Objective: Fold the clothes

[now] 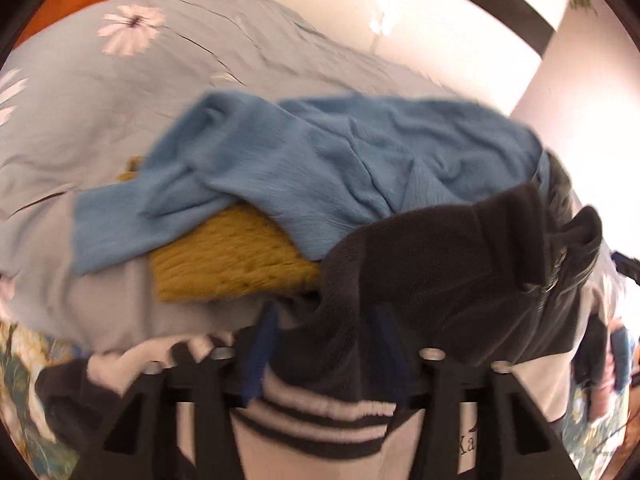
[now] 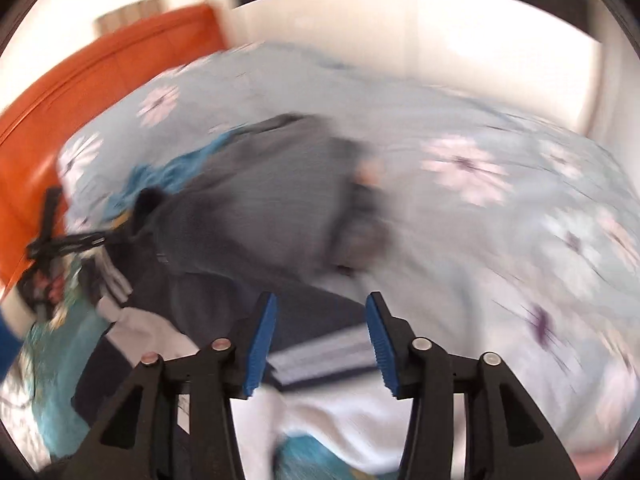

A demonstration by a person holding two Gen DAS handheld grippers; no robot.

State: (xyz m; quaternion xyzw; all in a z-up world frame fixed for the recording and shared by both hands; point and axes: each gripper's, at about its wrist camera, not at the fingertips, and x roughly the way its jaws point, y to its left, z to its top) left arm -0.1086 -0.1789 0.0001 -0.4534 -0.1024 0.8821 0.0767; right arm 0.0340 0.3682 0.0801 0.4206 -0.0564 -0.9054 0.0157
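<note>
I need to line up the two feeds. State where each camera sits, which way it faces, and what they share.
Left wrist: on the left gripper, facing across the bed at a blue garment and a mustard knit; its fingers clamp a dark fleece jacket.
Right wrist: on the right gripper, over the floral bedspread, blurred; blue fingers apart, holding nothing.
Shared: the jacket, blue garment and bedspread.

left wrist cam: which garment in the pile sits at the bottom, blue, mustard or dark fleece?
The mustard knit. The blue top drapes over it, and the dark fleece, in the left gripper, overlaps its edge.
</note>
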